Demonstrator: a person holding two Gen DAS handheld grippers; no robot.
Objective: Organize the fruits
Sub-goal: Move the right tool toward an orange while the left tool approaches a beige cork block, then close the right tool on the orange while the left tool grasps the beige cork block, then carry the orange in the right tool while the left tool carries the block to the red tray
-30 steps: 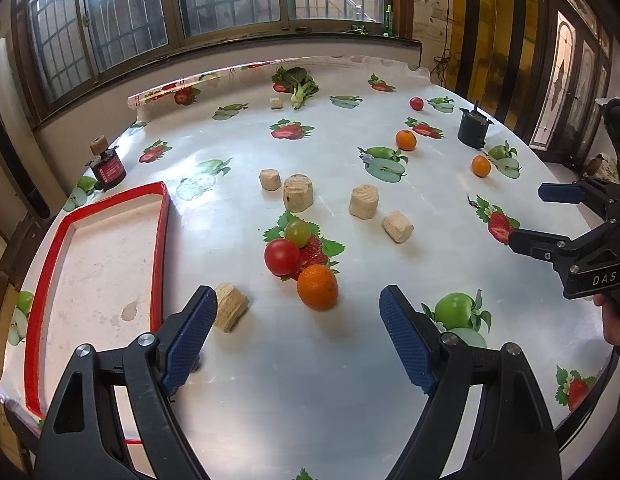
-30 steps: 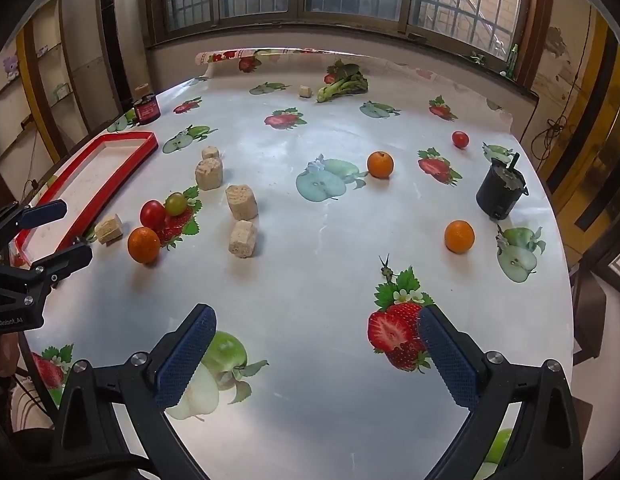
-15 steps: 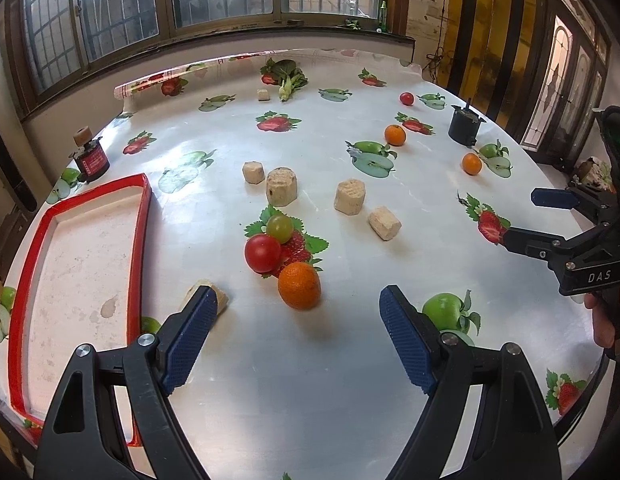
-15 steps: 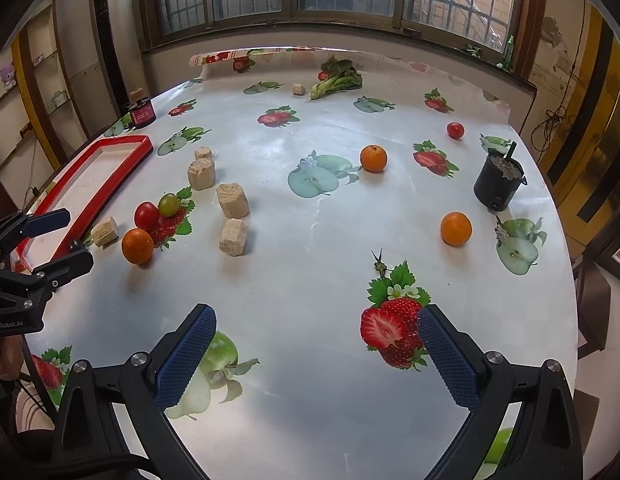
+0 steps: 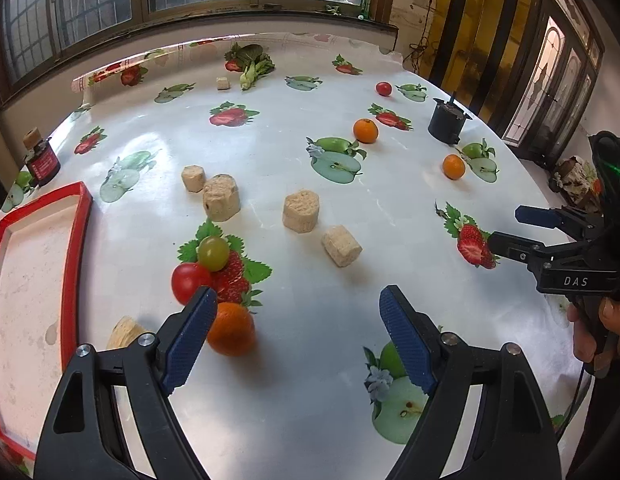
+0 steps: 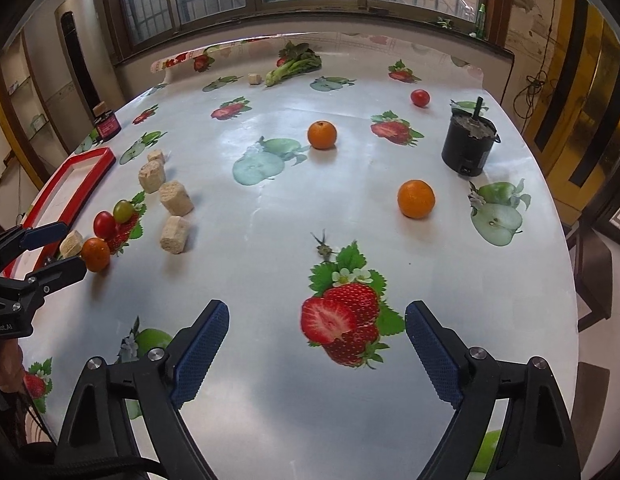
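Note:
My left gripper (image 5: 298, 332) is open above the table, its left finger just in front of an orange (image 5: 231, 334). A red tomato (image 5: 189, 281) and a green grape (image 5: 213, 253) lie just beyond it. Two more oranges (image 5: 365, 131) (image 5: 453, 166) and a small tomato (image 5: 383, 88) lie far right. A red-rimmed tray (image 5: 72, 264) sits at the left. My right gripper (image 6: 316, 344) is open and empty over a printed strawberry, with an orange (image 6: 416, 199) ahead of it and another (image 6: 322, 134) farther off. The left gripper (image 6: 42, 248) also shows in the right wrist view.
Several beige cork-like blocks (image 5: 301, 211) (image 5: 221, 203) (image 5: 341, 245) lie mid-table. A black pot (image 6: 469, 145) stands at the right. A dark red jar (image 5: 42, 161) stands at the far left, leafy greens (image 5: 252, 68) at the back. The table edge curves close on the right.
My left gripper has moved right and closer to the table; the near orange now sits by its left finger. The right gripper has moved slightly forward over the printed strawberry. Both stay open.

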